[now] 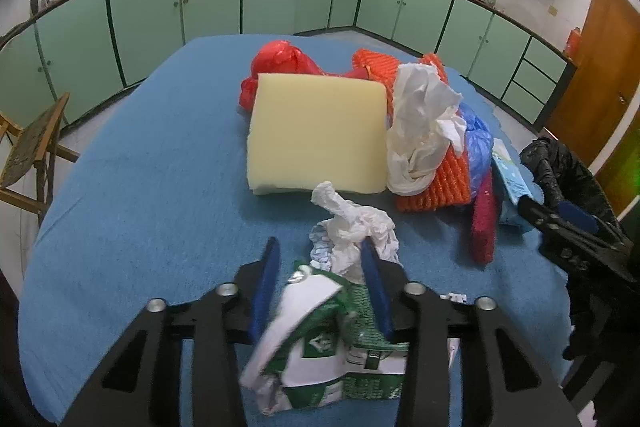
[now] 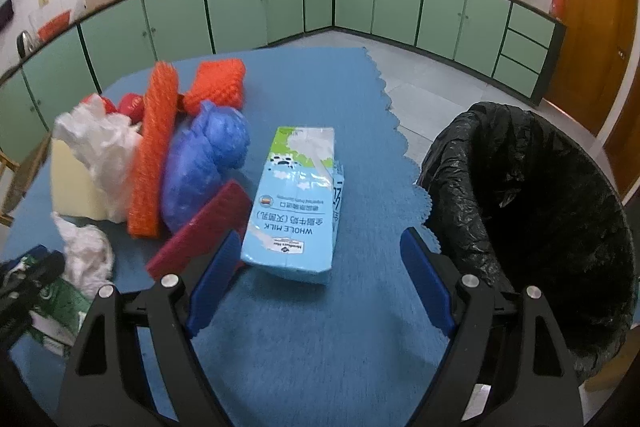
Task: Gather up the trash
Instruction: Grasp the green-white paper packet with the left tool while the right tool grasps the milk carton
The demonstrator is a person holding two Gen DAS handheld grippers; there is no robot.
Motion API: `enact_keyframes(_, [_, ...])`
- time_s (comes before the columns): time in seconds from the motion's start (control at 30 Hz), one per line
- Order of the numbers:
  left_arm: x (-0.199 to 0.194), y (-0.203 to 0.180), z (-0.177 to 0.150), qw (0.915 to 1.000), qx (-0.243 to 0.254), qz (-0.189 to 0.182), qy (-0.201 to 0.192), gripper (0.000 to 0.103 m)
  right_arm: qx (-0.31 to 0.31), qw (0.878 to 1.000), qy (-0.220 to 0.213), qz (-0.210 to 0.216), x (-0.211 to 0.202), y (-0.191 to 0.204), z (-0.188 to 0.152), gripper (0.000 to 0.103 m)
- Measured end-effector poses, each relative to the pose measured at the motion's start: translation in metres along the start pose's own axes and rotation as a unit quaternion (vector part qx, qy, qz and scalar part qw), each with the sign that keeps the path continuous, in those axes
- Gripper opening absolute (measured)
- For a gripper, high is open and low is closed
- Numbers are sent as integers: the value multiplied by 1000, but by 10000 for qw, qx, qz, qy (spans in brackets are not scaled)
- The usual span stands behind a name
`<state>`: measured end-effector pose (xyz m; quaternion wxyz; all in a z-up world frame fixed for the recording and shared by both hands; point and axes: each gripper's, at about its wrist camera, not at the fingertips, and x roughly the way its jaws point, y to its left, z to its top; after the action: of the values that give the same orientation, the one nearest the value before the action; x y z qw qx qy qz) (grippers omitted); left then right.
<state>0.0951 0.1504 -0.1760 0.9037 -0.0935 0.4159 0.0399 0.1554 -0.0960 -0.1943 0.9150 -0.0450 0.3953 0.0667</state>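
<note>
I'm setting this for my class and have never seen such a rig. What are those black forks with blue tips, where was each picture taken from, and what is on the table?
No robot here: a person holds one pair of tongs in each hand, with a camera on each looking along its fingers. One picture is from the left tongs, closed on a crushed green carton. The other is from the right tongs, open, with a blue milk carton lying just ahead. On the blue cloth lie a foam block, tissues, orange netting and a blue bag. A black-lined bin stands beside the table.
</note>
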Motion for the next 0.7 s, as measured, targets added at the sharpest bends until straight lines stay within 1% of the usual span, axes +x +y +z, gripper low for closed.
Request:
enact_keyframes(0.03, [0,0,0,10000,-1,-37,3,32,-36,10000,43,-8,3,2,-1,80])
enact_keyframes(0.1, [-1,-1,1,10000,-6,-70,33,32,-41,9999,82,74,5,5,-2,78])
enact_keyframes(0.2, [-4,-2,2,9999,-24,-134,52,33,-131,9998,68,92,2,10,-2,76])
enact_keyframes(0.23, [-6,-4,2,9998,-8,-207,49,38,-136,9998,64,139,0,10,-2,76])
enact_keyframes(0.27, [-7,-5,2,9997,9,-230,57,51,-123,9998,63,175,-1,10,-2,76])
enact_keyframes(0.3, [-8,-5,2,9997,19,-223,57,57,-101,9997,66,207,-2,10,-2,76])
enact_keyframes(0.33, [-11,-6,1,9997,7,-222,38,61,-106,9997,78,190,-3,11,-2,76])
enact_keyframes(0.43, [-11,-10,0,9996,47,-269,98,61,-111,9998,161,103,3,10,-4,76])
enact_keyframes(0.5, [-12,-8,-1,9995,49,-273,160,63,-37,9997,239,102,9,8,-5,73])
enact_keyframes(0.6, [-13,-7,-5,9993,49,-285,250,63,66,9988,436,206,19,2,-9,59])
enact_keyframes(0.63, [-14,-6,-8,9992,78,-274,271,63,86,9985,492,246,22,0,-10,49])
enact_keyframes(0.67, [-14,-5,-10,9992,92,-279,285,63,91,9986,478,225,22,0,-11,43])
enact_keyframes(0.7, [-14,-3,-12,9991,92,-283,305,63,78,9988,446,198,21,-1,-11,43])
